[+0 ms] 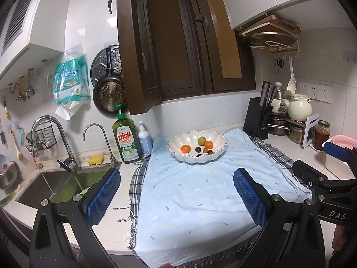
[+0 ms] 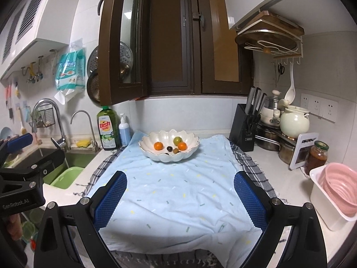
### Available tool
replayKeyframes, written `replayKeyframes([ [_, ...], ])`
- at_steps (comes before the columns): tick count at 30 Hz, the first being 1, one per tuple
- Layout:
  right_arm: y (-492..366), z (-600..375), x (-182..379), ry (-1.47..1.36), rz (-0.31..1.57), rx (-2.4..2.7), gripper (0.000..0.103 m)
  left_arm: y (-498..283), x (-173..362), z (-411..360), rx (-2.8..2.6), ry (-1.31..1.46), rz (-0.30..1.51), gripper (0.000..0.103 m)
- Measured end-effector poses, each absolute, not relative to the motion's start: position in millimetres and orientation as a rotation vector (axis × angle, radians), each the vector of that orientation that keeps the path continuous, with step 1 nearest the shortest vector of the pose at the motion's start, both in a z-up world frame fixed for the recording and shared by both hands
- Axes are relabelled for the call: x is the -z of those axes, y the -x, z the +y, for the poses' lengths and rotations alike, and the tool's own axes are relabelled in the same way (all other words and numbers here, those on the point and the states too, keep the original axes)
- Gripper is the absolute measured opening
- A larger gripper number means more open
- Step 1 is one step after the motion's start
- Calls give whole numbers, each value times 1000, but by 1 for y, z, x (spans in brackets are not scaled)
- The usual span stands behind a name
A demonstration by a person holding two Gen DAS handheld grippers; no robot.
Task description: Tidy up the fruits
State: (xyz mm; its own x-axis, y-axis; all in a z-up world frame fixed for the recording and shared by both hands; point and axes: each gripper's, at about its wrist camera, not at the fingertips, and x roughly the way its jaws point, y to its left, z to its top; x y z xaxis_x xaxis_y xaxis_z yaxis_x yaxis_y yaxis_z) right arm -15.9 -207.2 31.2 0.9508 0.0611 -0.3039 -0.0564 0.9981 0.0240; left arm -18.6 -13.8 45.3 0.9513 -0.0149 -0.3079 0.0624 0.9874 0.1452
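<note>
A white scalloped bowl (image 1: 198,147) (image 2: 169,145) stands at the far end of a light blue cloth (image 1: 191,196) (image 2: 176,196). It holds two oranges (image 1: 185,149) (image 2: 158,145), a green fruit (image 1: 202,140) (image 2: 177,140) and several small dark fruits (image 1: 198,149) (image 2: 169,148). My left gripper (image 1: 176,192) is open and empty above the near part of the cloth. My right gripper (image 2: 179,194) is open and empty too, also short of the bowl. Each gripper shows at the edge of the other's view.
A sink (image 1: 64,183) with taps, dish soap (image 1: 126,140) and a pump bottle (image 1: 144,139) lie left. A knife block (image 2: 245,129), pots, a jar (image 2: 316,157) and a white bin with a pink colander (image 2: 337,192) lie right. An open window frame (image 2: 120,44) hangs overhead.
</note>
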Motion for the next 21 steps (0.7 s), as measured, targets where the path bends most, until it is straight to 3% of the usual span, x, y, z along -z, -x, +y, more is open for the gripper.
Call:
replayKeyframes([
  [21,29,-205,-34,-2,302,-71,98,27,-50,-14,46,-153,296,103],
])
